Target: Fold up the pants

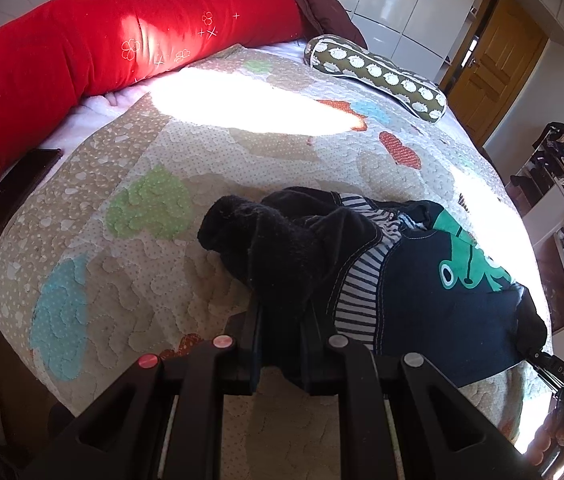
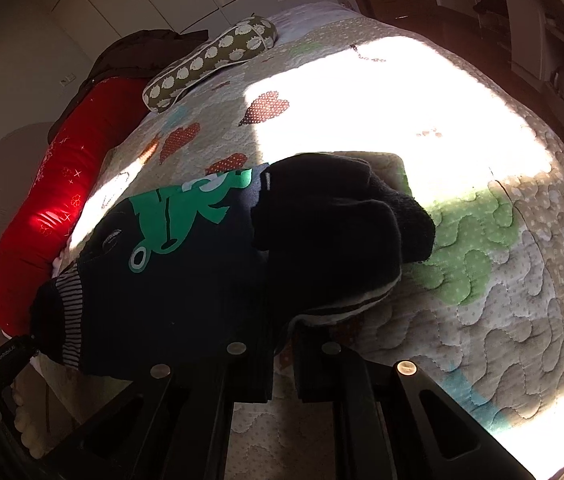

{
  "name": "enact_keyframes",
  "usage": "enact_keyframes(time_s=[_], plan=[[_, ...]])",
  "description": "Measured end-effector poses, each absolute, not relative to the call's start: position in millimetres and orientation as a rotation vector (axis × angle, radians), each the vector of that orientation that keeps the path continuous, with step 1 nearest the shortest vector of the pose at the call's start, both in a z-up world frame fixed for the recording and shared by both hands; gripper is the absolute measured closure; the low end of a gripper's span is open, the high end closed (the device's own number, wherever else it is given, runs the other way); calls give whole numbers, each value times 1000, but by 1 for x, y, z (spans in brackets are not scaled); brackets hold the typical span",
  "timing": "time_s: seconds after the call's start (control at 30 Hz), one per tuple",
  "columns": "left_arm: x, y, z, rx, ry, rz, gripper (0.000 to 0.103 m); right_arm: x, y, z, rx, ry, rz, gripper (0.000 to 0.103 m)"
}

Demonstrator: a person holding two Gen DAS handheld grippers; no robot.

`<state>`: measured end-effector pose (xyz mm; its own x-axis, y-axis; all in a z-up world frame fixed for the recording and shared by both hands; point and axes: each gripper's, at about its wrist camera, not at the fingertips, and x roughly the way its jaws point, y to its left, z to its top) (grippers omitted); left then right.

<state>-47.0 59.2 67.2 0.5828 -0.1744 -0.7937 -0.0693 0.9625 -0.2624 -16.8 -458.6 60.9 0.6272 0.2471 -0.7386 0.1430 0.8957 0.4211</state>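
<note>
Pants of dark navy cloth with a green frog print and a striped lining (image 1: 414, 280) lie bunched on the near part of a quilted bed cover patterned with coloured hearts (image 1: 154, 264), so both hands can reach them without leaning across the bed. In the left wrist view the left tongs (image 1: 280, 332) stand nearly closed with a fold of the dark cloth pinched between their pads; the black ribbed end of the pants (image 1: 250, 232) rises just beyond the grip, probably held up so that it can be carried over the rest. In the right wrist view the right tongs (image 2: 282, 354) are almost closed, with only a narrow gap between their pads; the striped hem of the pants (image 2: 346, 308) lies just beyond them, and whether any cloth is caught there I cannot tell. The garment is still a crumpled heap, so the fold looks barely begun.

A long red pillow with small flower marks (image 1: 82, 68) and an olive bolster with pale round motifs (image 1: 378, 76) sit at the far side, well clear of the work. A dark phone (image 1: 14, 196) rests at the left edge, apart from the pants.
</note>
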Motion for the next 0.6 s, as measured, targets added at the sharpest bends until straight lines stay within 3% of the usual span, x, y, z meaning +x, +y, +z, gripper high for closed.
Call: enact_keyframes(time_s=[0.37,0.6], plan=[[2,75,112,-427,917,-148,89,33,-460,133,461,787,155,96],[85,71,115,-451,943,-112,89,116,-479,137,539,807,111,96]])
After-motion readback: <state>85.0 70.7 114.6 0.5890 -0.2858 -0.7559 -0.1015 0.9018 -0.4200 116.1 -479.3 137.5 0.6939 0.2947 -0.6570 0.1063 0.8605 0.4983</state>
